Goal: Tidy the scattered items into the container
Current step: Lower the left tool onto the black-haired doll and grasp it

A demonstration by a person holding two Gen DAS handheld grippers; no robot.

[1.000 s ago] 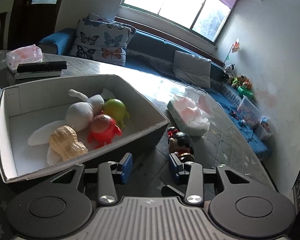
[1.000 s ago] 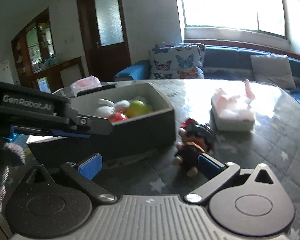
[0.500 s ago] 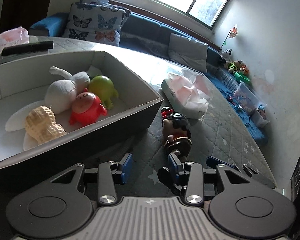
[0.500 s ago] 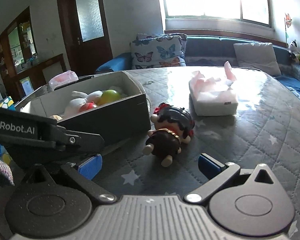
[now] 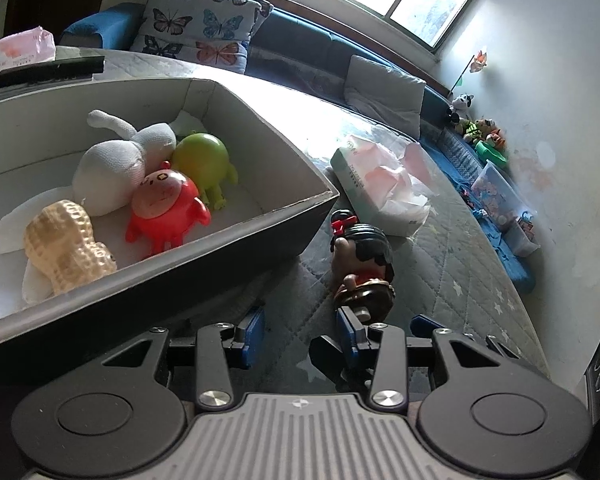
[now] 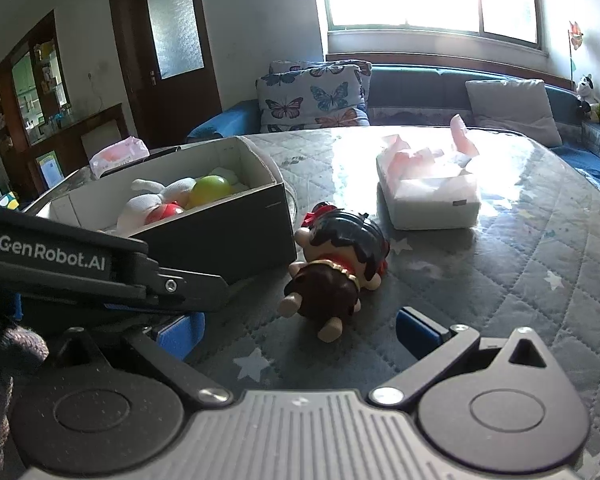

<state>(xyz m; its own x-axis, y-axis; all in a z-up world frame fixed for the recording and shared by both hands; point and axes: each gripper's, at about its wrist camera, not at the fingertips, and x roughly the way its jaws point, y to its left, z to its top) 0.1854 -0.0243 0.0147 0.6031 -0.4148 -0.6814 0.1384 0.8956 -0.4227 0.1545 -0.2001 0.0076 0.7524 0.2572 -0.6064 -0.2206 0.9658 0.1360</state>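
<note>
A doll with black hair and a brown dress [image 6: 336, 264] lies on the quilted table beside the dark box [image 6: 236, 236]; it also shows in the left wrist view [image 5: 364, 268]. The box [image 5: 284, 220] holds a white plush [image 5: 116, 164], a green toy [image 5: 202, 160], a red toy [image 5: 166, 208] and a peanut toy [image 5: 66, 246]. My right gripper [image 6: 300, 330] is open, its jaws wide apart just short of the doll's feet. My left gripper [image 5: 300, 332] is open and empty, beside the box's near corner, its right finger [image 5: 350, 330] close to the doll.
A tissue pack [image 6: 428, 188] lies on the table beyond the doll, and shows in the left wrist view too [image 5: 380, 184]. A second pink pack [image 5: 18, 54] and a dark remote [image 5: 48, 72] sit behind the box. A blue sofa with butterfly cushions [image 6: 312, 98] borders the table.
Both grippers have moved closer to the doll. The right gripper's jaws now stand either side of the space before its feet. The doll and box have not moved.
</note>
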